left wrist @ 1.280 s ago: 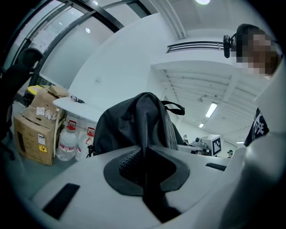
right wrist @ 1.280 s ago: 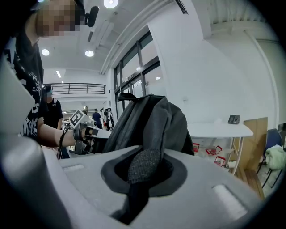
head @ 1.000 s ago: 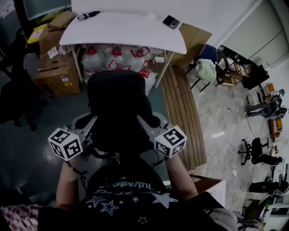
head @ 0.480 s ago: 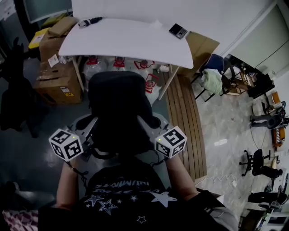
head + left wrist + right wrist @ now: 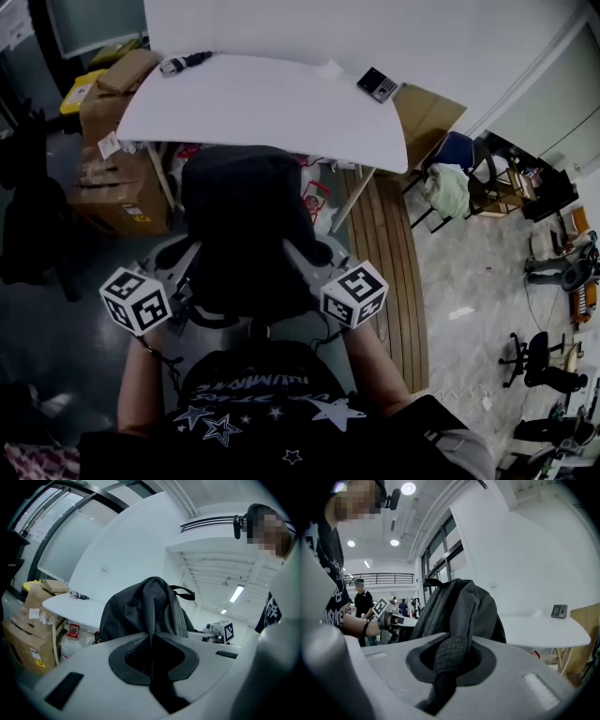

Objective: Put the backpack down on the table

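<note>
A black backpack (image 5: pixel 246 230) hangs in the air between my two grippers, in front of the white table (image 5: pixel 272 108). My left gripper (image 5: pixel 187 272) is shut on the fabric of its left side, my right gripper (image 5: pixel 302 267) on its right side. In the left gripper view the backpack (image 5: pixel 143 611) rises straight out of the clamped jaws, with the table (image 5: pixel 70 609) behind it at the left. In the right gripper view the backpack (image 5: pixel 461 611) stands the same way, and the table (image 5: pixel 543 630) lies to its right. The fingertips are hidden in the fabric.
On the table lie a small dark device (image 5: pixel 378 84) at the right and a dark tool (image 5: pixel 178 64) at the back left. Water jugs (image 5: pixel 314 197) stand under it. Cardboard boxes (image 5: pixel 112 178) sit at the left, a wooden pallet (image 5: pixel 389 262) and chairs (image 5: pixel 459 183) at the right.
The table has come closer and now reaches over the top of the backpack in the head view. Both grippers keep their hold on the backpack.
</note>
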Demonstrator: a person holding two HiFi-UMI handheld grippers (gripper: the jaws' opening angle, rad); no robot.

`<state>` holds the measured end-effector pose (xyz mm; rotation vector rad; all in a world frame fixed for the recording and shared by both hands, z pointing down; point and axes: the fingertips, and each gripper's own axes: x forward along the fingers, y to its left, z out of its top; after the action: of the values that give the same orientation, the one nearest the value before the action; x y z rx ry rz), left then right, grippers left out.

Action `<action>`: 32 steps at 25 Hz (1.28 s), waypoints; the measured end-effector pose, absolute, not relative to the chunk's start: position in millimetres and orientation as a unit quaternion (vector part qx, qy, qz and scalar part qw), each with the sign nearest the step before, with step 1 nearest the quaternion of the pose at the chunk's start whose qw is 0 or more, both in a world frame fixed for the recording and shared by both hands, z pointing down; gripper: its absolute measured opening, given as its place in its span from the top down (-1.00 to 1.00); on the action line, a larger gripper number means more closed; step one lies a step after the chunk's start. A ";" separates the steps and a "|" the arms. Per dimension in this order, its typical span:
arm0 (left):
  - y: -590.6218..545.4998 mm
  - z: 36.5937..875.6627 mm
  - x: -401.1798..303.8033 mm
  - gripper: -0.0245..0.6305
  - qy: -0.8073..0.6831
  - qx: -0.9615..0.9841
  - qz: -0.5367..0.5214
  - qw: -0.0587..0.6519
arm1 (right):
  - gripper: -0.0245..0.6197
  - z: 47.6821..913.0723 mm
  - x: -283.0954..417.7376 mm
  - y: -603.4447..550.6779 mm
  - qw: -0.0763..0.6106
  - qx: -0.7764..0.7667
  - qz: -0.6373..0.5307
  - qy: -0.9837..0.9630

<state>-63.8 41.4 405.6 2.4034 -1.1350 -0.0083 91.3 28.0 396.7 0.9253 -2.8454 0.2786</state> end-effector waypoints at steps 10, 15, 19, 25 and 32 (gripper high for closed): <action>-16.4 414.0 -53.8 0.81 -0.433 0.868 -0.005 0.245 | 0.83 405.0 101.3 -35.4 0.069 0.289 0.096 -0.950; -32.5 417.1 -54.8 0.81 -0.428 0.867 -0.005 0.255 | 0.83 407.9 99.7 -52.3 0.077 0.291 0.099 -0.948; -51.9 426.1 -60.2 0.81 -0.419 0.870 -0.001 0.261 | 0.83 417.3 94.2 -69.1 0.082 0.301 0.108 -0.944; -103.6 432.2 -74.9 0.81 -0.393 0.879 0.000 0.271 | 0.83 420.7 80.3 -111.5 0.087 0.328 0.111 -0.934; -187.4 418.8 -94.4 0.81 -0.359 0.898 -0.003 0.255 | 0.83 407.3 61.6 -182.0 0.074 0.365 0.099 -0.923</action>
<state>-94.4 -187.4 418.8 2.4377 -0.9754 -0.0094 61.6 -182.0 407.3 1.0963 -2.7697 0.2981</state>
